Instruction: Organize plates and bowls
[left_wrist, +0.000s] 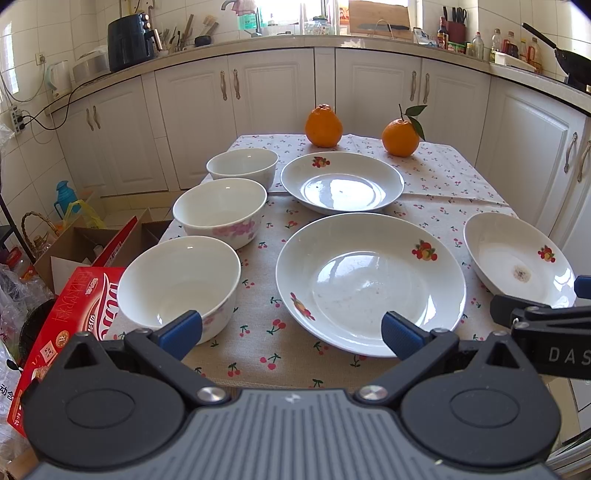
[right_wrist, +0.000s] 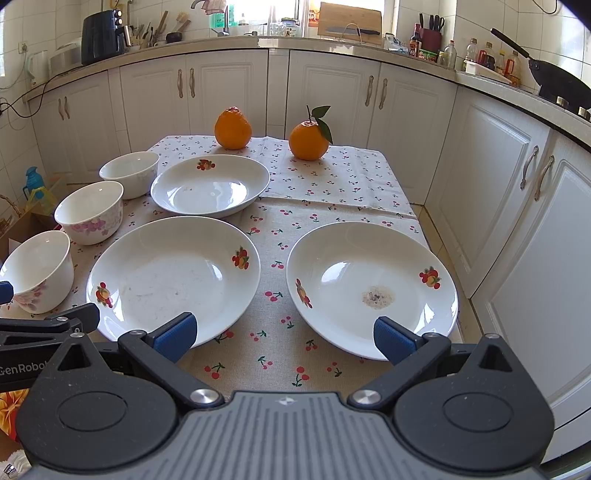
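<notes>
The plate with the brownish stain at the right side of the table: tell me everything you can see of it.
The stained plate is a round, deep white dish, glossy like glazed ceramic, with fruit decals on its left and right inner walls. A speckled brownish patch sits near the centre of its well; otherwise it is empty. It lies flat and upright on the cherry-print tablecloth near the table's right edge, apart from the neighbouring plate. Nothing touches it; the right gripper hangs open before it.
</notes>
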